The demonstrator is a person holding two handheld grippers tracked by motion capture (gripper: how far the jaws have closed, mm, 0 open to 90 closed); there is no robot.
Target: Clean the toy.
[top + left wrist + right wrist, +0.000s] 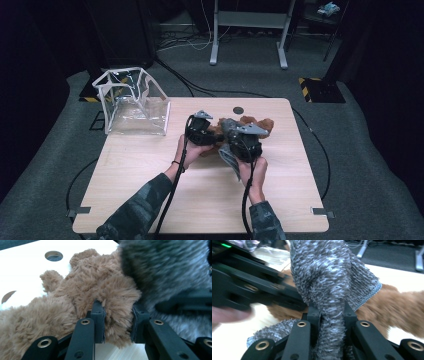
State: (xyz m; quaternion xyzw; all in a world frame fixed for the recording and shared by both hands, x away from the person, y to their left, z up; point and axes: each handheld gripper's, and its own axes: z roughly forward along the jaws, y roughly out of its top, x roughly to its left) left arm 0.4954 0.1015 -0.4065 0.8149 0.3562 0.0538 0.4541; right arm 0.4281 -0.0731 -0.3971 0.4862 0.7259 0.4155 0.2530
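Left tool [117,322] pinches brown plush [82,297]; right tool [332,320] clamps grey cloth [329,277]

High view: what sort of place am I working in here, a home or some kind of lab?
Most likely a lab or recording studio, not a home: a bare wooden table stands on grey carpet, dark curtains hang around it, cables trail over the floor, and hazard-striped stand bases sit behind.

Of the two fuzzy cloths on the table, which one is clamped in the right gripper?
The grey cloth: the right gripper pinches a bunched fold of it. The brown cloth is gripped by the left gripper instead.
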